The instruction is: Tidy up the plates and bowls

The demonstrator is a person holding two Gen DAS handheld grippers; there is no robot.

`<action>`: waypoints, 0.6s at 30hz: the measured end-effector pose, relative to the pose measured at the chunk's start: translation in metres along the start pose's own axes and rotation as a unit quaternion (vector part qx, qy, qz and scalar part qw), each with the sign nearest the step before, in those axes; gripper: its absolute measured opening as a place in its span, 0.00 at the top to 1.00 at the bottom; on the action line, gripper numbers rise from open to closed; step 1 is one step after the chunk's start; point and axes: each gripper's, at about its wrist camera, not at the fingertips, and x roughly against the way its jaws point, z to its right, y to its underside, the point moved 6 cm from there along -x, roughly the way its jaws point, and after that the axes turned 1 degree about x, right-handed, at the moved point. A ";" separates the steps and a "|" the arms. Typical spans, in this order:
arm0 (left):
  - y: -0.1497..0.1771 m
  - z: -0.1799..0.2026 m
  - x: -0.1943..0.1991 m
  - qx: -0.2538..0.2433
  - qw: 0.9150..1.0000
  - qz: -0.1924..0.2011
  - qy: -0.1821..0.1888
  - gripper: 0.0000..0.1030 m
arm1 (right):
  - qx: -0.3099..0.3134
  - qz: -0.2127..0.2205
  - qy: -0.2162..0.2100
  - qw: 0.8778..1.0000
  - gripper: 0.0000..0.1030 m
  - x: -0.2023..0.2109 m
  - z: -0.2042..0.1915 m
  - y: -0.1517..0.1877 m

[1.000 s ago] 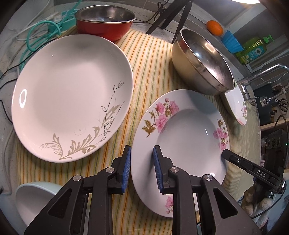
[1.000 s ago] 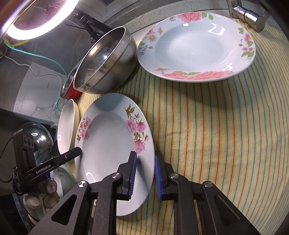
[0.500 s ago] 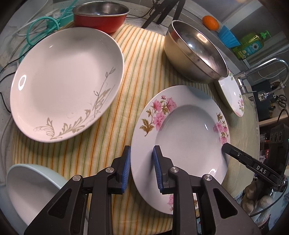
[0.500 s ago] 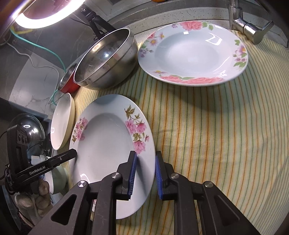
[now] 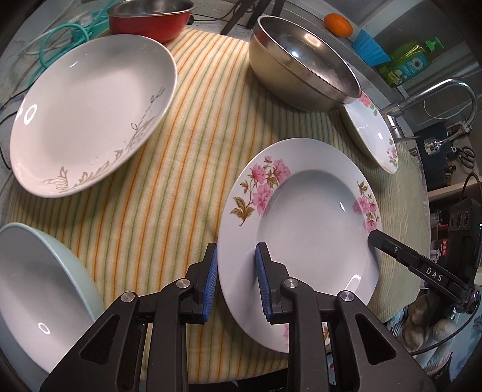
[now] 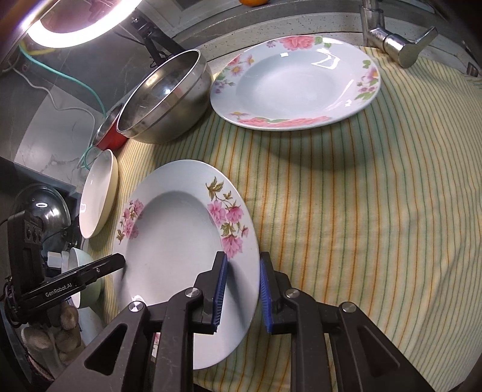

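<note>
A white plate with pink flowers [image 5: 307, 217] hangs tilted just above the striped cloth [image 5: 168, 181]. My left gripper [image 5: 236, 283] is shut on its near-left rim. My right gripper [image 6: 241, 289] is shut on the opposite rim of this plate [image 6: 171, 241]. Each view shows the other gripper's finger at the plate's far edge. A second flowered plate [image 6: 295, 81] lies flat by the faucet. A large white plate with a gold leaf pattern [image 5: 87, 111] lies at the left.
A big steel bowl [image 5: 304, 63] leans at the back, with a red bowl [image 5: 150, 18] behind it. A pale green bowl [image 5: 33, 286] sits at the near left corner. The faucet [image 6: 397, 45] juts over the cloth's far right. Cables lie at the far left.
Held by both grippers, the pink-flower plate has drawn back from the steel bowl and away from the gold-leaf plate. More of the pale green bowl shows in the left wrist view.
</note>
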 end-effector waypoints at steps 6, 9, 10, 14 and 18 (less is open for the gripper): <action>0.004 0.007 -0.001 -0.005 1.000 0.000 -0.001 0.78 | -0.001 -0.004 0.003 1.000 0.81 0.003 0.009 0.004; 0.004 0.009 -0.001 -0.006 1.000 0.000 -0.002 0.78 | 0.001 -0.006 0.005 1.000 0.80 0.004 0.011 0.006; 0.005 0.009 -0.001 -0.007 1.000 0.000 -0.002 0.78 | 0.001 -0.007 0.006 1.000 0.80 0.004 0.012 0.007; 0.007 0.010 -0.001 -0.011 1.000 -0.001 -0.004 0.78 | 0.001 -0.007 0.006 1.000 0.80 0.006 0.014 0.008; 0.008 0.012 -0.001 -0.014 1.000 -0.001 -0.005 0.78 | 0.001 -0.008 0.006 1.000 0.80 0.005 0.014 0.008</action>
